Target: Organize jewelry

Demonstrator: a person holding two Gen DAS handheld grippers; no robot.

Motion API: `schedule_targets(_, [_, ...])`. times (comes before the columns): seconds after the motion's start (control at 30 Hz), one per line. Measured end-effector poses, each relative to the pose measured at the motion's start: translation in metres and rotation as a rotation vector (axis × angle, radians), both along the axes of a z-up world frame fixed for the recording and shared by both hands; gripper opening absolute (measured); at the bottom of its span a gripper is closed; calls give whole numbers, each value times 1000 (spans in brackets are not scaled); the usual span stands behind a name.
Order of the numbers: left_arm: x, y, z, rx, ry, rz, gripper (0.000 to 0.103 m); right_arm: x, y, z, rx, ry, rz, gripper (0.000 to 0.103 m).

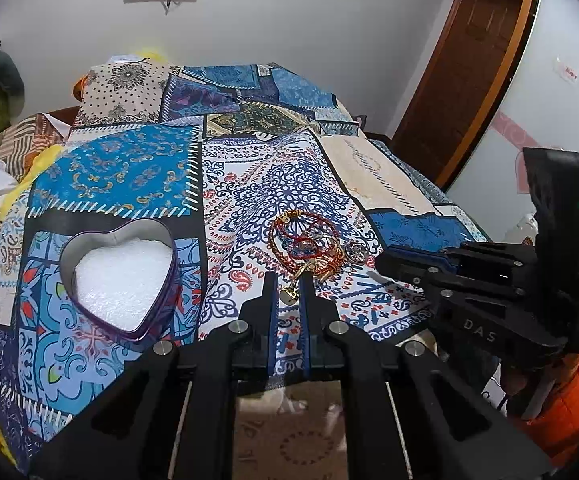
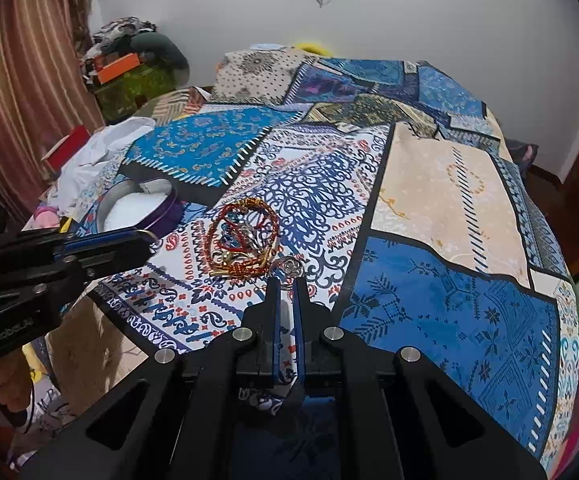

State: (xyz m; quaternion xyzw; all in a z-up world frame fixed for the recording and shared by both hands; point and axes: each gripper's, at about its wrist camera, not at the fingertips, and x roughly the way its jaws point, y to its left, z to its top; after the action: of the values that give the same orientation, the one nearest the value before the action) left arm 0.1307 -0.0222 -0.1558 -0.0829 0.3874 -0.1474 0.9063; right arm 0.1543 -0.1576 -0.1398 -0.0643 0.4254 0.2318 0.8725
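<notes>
left wrist view, left gripper (image 1: pixel 288 280) clenched on gold pendant (image 1: pixel 289 294), bracelets (image 1: pixel 303 242) just beyond

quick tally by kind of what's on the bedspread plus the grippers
Heart-shaped tin: 1
Tangled pile of bracelets, too knotted to count singly: 1
Round silver charm: 1
Hand-held grippers, left hand-held gripper and right hand-held gripper: 2
Total: 5

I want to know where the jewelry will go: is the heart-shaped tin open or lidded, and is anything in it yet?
Open: the heart-shaped tin has no lid on, and only its white padding shows inside, no jewelry.
</notes>
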Motion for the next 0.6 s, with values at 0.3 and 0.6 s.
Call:
schedule_targets(0.3, [-3, 9, -2, -6, -8, 7, 8, 12, 14, -5, -52, -3, -16, 28])
schedule_targets(0.6, [-2, 19, -4, -21, -9, 20, 8, 14, 16, -12, -74, 5, -22, 20])
